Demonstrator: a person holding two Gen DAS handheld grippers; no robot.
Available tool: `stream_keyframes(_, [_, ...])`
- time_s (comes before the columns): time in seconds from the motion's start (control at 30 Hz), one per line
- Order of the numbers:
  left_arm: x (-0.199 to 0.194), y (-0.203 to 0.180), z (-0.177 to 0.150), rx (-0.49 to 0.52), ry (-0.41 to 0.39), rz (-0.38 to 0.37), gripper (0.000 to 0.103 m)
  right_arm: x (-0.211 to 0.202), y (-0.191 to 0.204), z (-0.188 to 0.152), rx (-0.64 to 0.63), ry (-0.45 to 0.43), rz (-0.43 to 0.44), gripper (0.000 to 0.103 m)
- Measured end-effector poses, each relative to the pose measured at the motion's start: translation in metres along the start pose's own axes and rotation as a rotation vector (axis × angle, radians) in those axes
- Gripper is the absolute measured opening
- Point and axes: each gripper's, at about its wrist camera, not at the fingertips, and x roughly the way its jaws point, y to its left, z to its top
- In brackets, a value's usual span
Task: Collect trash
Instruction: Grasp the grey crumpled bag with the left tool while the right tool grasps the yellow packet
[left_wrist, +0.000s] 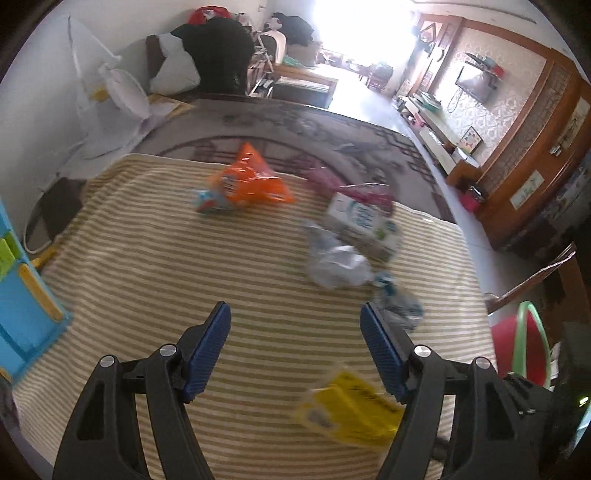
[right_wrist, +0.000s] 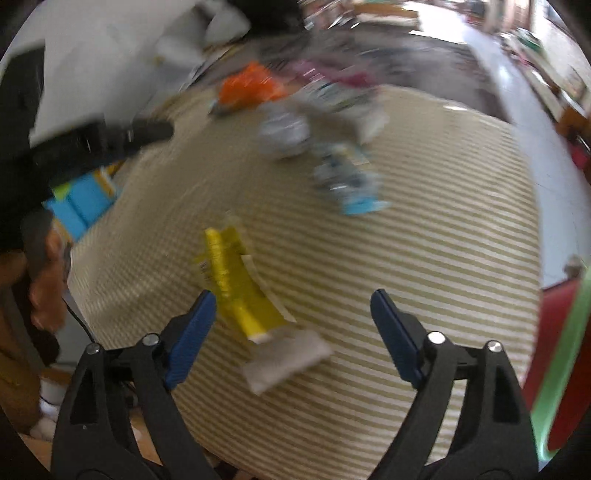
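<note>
Trash lies on a striped cloth (left_wrist: 147, 258) over a table. An orange bag (left_wrist: 251, 181), a white carton (left_wrist: 364, 225), a crumpled silver wrapper (left_wrist: 336, 266), a pink wrapper (left_wrist: 332, 182) and a blue-grey wrapper (left_wrist: 400, 306) lie ahead of my open, empty left gripper (left_wrist: 295, 317). A yellow packet (left_wrist: 351, 410) lies by its right finger. In the blurred right wrist view the yellow packet (right_wrist: 236, 280) lies just ahead of my open, empty right gripper (right_wrist: 293, 306), near its left finger. The orange bag (right_wrist: 251, 88) and the blue-grey wrapper (right_wrist: 347, 181) lie farther off.
A blue toy box (left_wrist: 22, 310) stands at the cloth's left edge. A red bin with a green rim (left_wrist: 524, 343) sits off the table's right side, and it also shows in the right wrist view (right_wrist: 561, 350). The left gripper (right_wrist: 103, 140) shows at the left of the right wrist view.
</note>
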Motion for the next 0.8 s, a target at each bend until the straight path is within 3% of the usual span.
stream_keyframes(0.1, [0.008, 0.015, 0.006, 0.006, 0.024, -0.018, 0.069, 0.034, 0.03, 0.006, -0.094, 0.085, -0.045, 0.08])
stream_keyframes(0.17, [0.011, 0.022, 0.011, 0.024, 0.028, -0.031, 0.069, 0.049, 0.045, 0.005, -0.134, 0.129, -0.058, 0.048])
stream_keyframes(0.23, [0.017, 0.021, 0.02, 0.046, 0.027, -0.051, 0.069, 0.053, 0.05, 0.002, -0.1, 0.137, -0.021, 0.036])
stream_keyframes(0.37, [0.046, 0.001, 0.04, 0.136, 0.067, -0.113, 0.073, 0.046, 0.04, -0.006, 0.022, 0.104, -0.024, 0.032])
stream_keyframes(0.53, [0.095, -0.031, 0.049, 0.243, 0.131, -0.13, 0.073, 0.019, 0.013, -0.024, 0.236, 0.014, -0.028, 0.032])
stream_keyframes(0.7, [0.138, -0.043, 0.054, 0.202, 0.198, -0.133, 0.073, -0.002, -0.002, -0.041, 0.349, -0.047, -0.051, 0.033])
stream_keyframes(0.8, [0.157, -0.037, 0.053, 0.144, 0.249, -0.158, 0.067, -0.013, -0.005, -0.046, 0.381, -0.078, -0.072, 0.033])
